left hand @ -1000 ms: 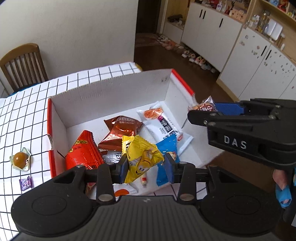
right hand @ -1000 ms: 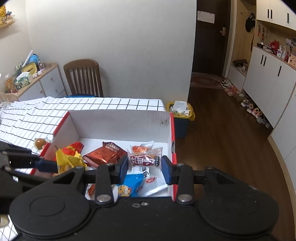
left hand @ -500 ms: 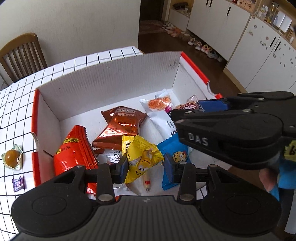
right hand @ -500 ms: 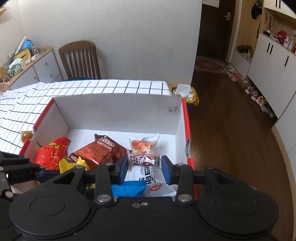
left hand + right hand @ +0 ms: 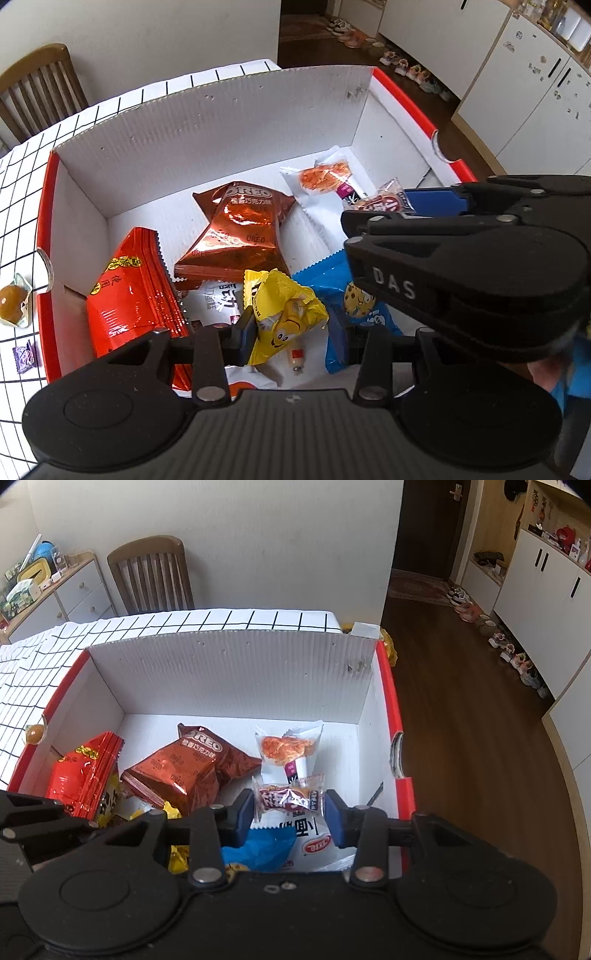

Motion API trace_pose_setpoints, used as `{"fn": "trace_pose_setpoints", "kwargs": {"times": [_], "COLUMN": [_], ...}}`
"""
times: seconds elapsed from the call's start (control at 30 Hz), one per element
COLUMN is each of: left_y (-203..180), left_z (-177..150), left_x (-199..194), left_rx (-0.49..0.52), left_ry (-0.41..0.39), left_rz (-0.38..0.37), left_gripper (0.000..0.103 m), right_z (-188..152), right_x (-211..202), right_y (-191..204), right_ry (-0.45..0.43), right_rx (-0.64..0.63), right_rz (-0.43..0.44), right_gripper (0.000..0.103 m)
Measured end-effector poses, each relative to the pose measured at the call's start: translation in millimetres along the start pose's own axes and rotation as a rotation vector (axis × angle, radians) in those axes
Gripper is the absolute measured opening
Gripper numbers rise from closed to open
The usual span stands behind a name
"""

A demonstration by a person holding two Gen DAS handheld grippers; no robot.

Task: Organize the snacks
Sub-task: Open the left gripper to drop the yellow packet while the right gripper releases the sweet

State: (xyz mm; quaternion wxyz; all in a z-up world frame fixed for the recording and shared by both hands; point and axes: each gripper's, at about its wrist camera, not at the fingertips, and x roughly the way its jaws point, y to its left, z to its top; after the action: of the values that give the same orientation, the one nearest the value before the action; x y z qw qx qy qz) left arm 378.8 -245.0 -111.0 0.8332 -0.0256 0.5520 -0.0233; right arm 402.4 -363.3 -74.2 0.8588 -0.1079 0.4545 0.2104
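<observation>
A red-edged white cardboard box (image 5: 221,122) holds several snacks: an Oreo bag (image 5: 236,229), a red packet (image 5: 129,291), a white packet (image 5: 325,177) and a blue cookie bag (image 5: 362,302). My left gripper (image 5: 291,332) is shut on a yellow candy bag (image 5: 284,314) above the box's near side. My right gripper (image 5: 290,805) is shut on a small clear-wrapped dark red snack (image 5: 288,797) over the box's right part; it also shows in the left wrist view (image 5: 384,201). The box also shows in the right wrist view (image 5: 229,672).
A wrapped orange jelly (image 5: 13,301) and a small purple candy (image 5: 25,356) lie on the checked tablecloth (image 5: 22,206) left of the box. A wooden chair (image 5: 151,576) stands behind the table. Wooden floor (image 5: 472,757) lies to the right.
Both grippers have moved forward and down over the box, each still holding its snack. The box interior now fills both views.
</observation>
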Motion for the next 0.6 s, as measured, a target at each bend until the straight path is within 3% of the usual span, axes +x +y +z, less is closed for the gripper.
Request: {"fn": "trace_pose_setpoints", "kwargs": {"times": [0.27, 0.4, 0.6], "left_y": [4, 5, 6], "left_z": [-4, -6, -14], "left_x": [-4, -17, -37], "left_rx": [-0.017, -0.016, -0.010], "left_ry": [-0.010, -0.050, -0.096], "left_rz": [0.004, -0.013, -0.014], "left_gripper": [0.048, 0.062, 0.062], "right_z": [-1, -4, -5], "right_x": [-5, -15, -31], "right_y": [0, 2, 4], "right_ry": [-0.006, -0.032, -0.057], "right_rx": [0.019, 0.016, 0.014], "right_rz": [0.006, 0.005, 0.011], "right_gripper": [0.046, 0.051, 0.055]}}
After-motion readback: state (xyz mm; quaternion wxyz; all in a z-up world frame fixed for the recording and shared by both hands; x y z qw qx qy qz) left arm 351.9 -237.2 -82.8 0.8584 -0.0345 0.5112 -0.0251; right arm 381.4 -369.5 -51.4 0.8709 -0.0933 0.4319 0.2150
